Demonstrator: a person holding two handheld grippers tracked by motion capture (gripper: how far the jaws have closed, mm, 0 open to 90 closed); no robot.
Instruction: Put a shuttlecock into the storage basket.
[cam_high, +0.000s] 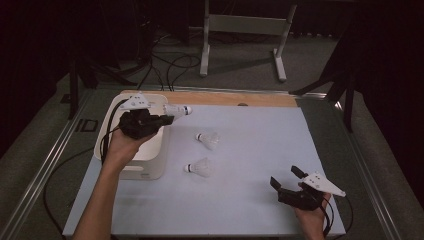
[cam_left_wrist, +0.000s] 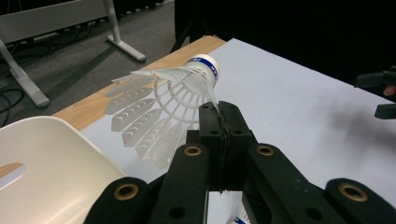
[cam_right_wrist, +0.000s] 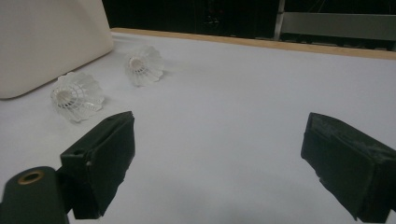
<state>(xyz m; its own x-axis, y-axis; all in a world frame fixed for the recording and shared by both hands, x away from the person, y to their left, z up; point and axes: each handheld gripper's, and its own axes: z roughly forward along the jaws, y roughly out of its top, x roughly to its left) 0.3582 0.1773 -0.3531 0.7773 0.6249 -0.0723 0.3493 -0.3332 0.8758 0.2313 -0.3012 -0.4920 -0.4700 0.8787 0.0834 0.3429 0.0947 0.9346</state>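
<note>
Shuttlecocks are apparently being gathered into the white bin (cam_high: 150, 165): one shuttlecock (cam_left_wrist: 163, 100) is clamped by its skirt in the left gripper (cam_left_wrist: 219, 112) fingers above the bin's edge. Release over the bin is called for next. Two more (cam_high: 208, 140) (cam_high: 200, 168) lie on the surface (cam_high: 260, 150); the right gripper (cam_right_wrist: 217, 158) fingers are held apart.

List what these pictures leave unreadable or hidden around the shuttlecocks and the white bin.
- Print on the held shuttlecock's blue band: cut off by the cork's curve in the left gripper view, too small in the high view.
- Inside of the white bin: covered by the left gripper and hand in the high view.
- Bin top: cut off by the right gripper view's upper edge.
</note>
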